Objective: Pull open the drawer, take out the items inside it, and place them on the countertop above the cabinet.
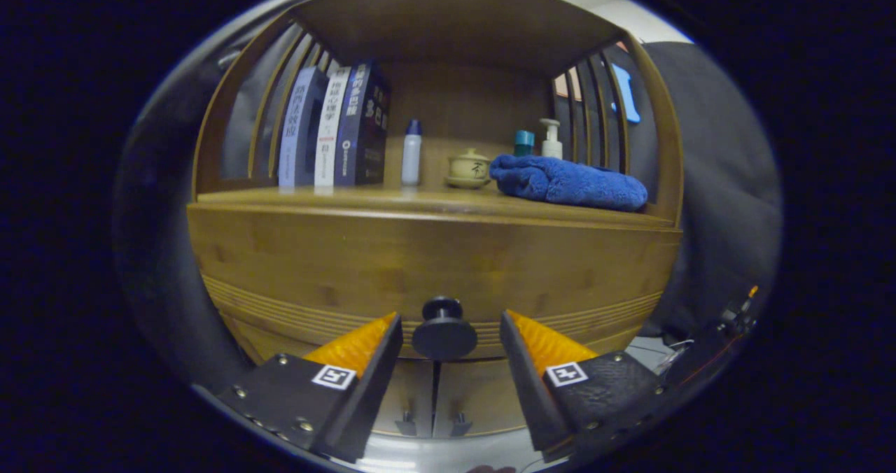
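Nearest of all is the hand-held gripper (444,333), held level and pointing straight at the front of a wooden cabinet, its two fingers spread apart with a clear gap on either side of the round dark knob (444,334) that sits between them. Neither finger touches the knob, so nothing is gripped. That knob belongs to the drawer (434,266), whose broad wooden front stands flush with the cabinet and looks closed. Below the fingers, the tops of two lower cabinet doors (434,396) meet at a seam, each with a small handle. Above the drawer runs the counter (392,199), roofed by a wooden top and flanked by slatted sides. On it, from the left, stand three upright books (334,129), then a small white bottle with a blue cap (411,152), then a little lidded ceramic pot on a saucer (470,168). To the right lies a folded blue towel (568,181), and behind it stand a teal-capped container (523,142) and a white pump bottle (551,138).
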A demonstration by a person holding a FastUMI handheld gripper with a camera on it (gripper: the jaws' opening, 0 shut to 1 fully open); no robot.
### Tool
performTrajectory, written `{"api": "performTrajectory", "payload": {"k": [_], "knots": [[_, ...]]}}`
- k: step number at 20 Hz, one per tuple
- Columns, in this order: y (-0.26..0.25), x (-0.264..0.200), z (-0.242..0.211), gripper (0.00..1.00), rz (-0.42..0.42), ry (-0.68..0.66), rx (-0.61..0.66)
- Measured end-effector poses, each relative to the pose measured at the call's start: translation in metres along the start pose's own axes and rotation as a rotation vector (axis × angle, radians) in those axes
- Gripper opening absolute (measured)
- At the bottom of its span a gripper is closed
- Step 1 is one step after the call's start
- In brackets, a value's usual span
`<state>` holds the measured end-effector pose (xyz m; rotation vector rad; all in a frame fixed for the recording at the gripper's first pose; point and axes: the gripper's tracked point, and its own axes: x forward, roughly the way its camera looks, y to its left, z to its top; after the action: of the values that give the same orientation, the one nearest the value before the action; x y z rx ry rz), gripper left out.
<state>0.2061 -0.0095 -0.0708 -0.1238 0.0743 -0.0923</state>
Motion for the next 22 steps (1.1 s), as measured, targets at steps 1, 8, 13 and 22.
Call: {"api": "performTrajectory", "payload": {"k": [1, 8, 13, 22], "knots": [[0.003, 0.002, 0.0, 0.68, 0.012, -0.002, 0.02], [0.003, 0.006, 0.0, 0.39, 0.061, -0.005, 0.118], [0.001, -0.006, -0.002, 0.29, 0.061, 0.012, 0.043], [-0.005, -0.078, -0.015, 0.29, 0.045, 0.027, 0.064]]}}
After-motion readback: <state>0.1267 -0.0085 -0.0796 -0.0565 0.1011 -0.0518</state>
